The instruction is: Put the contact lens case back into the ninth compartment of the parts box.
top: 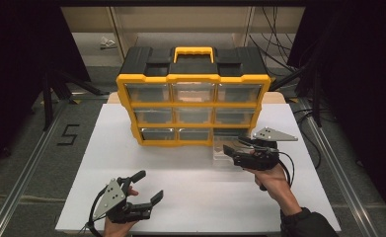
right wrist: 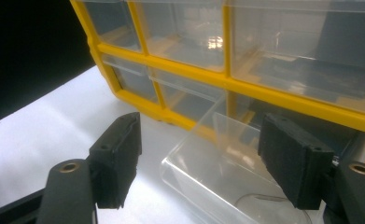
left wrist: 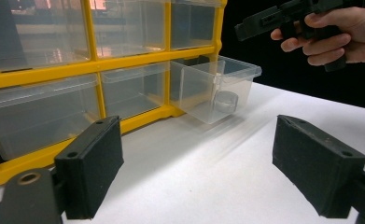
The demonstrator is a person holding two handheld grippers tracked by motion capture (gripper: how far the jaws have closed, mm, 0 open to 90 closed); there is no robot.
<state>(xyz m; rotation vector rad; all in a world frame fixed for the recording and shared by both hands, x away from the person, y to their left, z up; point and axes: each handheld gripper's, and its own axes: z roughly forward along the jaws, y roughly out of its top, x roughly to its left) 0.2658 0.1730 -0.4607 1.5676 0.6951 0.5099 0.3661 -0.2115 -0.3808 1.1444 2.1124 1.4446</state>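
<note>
My left gripper (top: 143,195) hangs over the near edge of the white worktop (top: 195,197), jaws wide apart. Farther, my right gripper (right wrist: 199,158) stands with jaws apart above the pulled-out clear drawer (left wrist: 215,88) of the yellow organizer (top: 193,79).

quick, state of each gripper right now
left gripper: open, holding nothing.
right gripper: open over the pulled-out clear drawer, gripping nothing.
</note>
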